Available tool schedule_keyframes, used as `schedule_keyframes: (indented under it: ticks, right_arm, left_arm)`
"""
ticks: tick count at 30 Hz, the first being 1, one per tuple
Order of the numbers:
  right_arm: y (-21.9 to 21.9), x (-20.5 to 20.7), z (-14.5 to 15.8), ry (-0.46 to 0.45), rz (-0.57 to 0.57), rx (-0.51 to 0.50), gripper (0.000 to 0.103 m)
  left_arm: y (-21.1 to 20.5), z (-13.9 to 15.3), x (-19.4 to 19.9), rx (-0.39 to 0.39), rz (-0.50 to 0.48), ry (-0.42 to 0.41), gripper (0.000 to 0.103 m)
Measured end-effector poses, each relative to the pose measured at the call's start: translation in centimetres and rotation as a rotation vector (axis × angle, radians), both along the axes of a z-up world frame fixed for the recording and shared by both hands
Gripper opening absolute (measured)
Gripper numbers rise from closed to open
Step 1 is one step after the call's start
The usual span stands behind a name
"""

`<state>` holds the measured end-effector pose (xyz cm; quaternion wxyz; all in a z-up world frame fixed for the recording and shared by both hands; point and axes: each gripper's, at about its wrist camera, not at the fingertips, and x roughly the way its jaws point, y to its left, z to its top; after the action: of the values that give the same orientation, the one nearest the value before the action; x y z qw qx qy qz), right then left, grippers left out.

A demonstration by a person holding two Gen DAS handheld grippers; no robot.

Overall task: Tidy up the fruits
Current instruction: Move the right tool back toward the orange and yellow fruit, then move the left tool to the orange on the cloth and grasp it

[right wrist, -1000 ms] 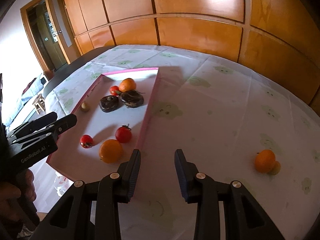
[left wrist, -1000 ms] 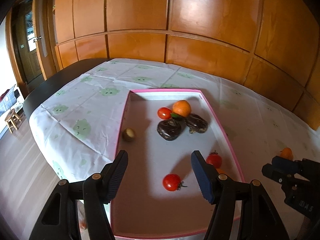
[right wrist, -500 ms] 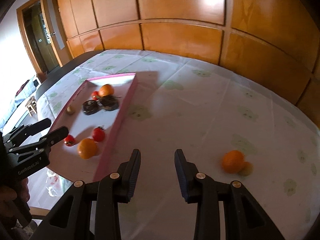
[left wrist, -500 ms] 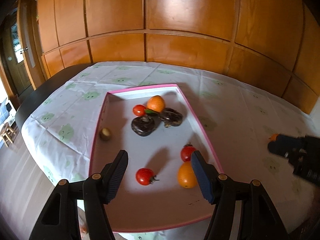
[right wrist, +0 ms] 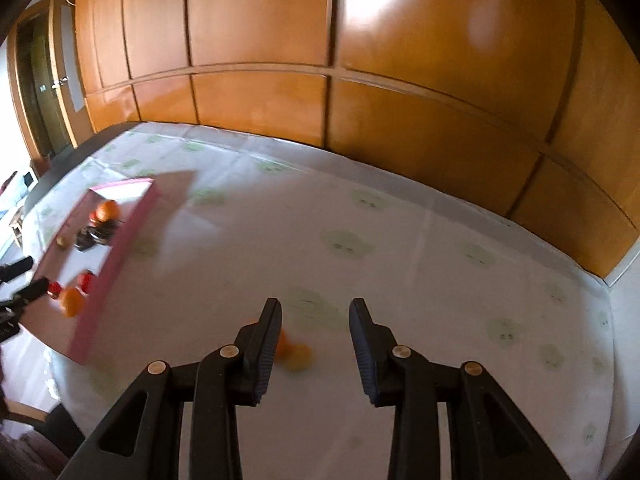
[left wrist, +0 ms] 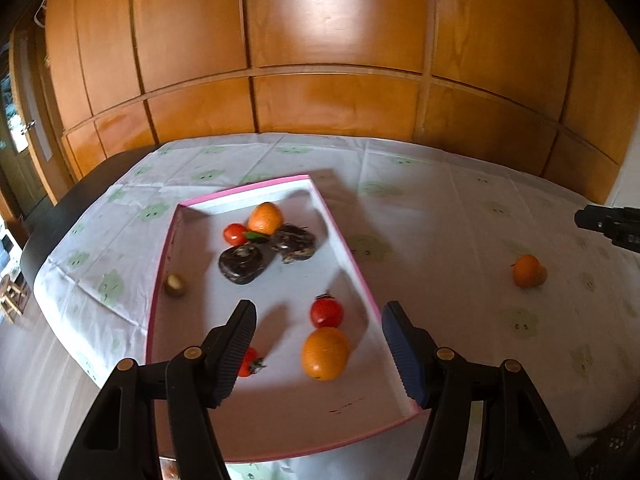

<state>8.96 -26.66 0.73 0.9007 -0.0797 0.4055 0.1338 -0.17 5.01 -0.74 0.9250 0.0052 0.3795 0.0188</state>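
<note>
A pink-rimmed tray (left wrist: 244, 190) holds two oranges (left wrist: 325, 354), three tomatoes (left wrist: 327, 312), two dark brown fruits (left wrist: 244, 264) and a small brown one (left wrist: 175, 285). My left gripper (left wrist: 318, 306) hangs open over the tray's near half, nothing between its fingers. One loose orange (left wrist: 528, 271) lies on the tablecloth to the right, with a small yellowish piece beside it. In the right wrist view my right gripper (right wrist: 315, 304) is open and empty above that orange (right wrist: 294, 354), which shows blurred beside the left finger, below the tips. The tray (right wrist: 116, 256) sits far left there.
A white tablecloth (left wrist: 440, 220) with green prints covers the table. Wooden wall panels (left wrist: 320, 100) stand close behind it. The table's right edge (right wrist: 608, 292) meets a pale wall. The right gripper (left wrist: 608, 224) shows at the left wrist view's right edge.
My right gripper has swept right, away from the tray, and the loose orange now lies by its fingers. My left gripper has drifted right and rolled a little, staying open.
</note>
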Motion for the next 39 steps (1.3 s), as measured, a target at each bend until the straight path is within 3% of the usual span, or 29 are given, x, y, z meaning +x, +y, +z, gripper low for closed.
schedule_keyframes:
  ticks: [4, 14, 39]
  right_arm:
    - [-2.1, 1.0, -2.2, 0.088, -0.074, 0.037, 0.035]
    - [-1.8, 1.2, -2.2, 0.098, -0.049, 0.04, 0.035]
    - [-5.2, 2.8, -3.3, 0.17, -0.232, 0.088, 0.035]
  left_arm:
    - [-1.4, -0.1, 0.0, 0.015, -0.026, 0.007, 0.066]
    - [-5.1, -0.8, -0.3, 0.041, -0.106, 0.031, 0.066]
    - [-10.3, -1.0, 2.6, -0.01, -0.255, 0.05, 0.066]
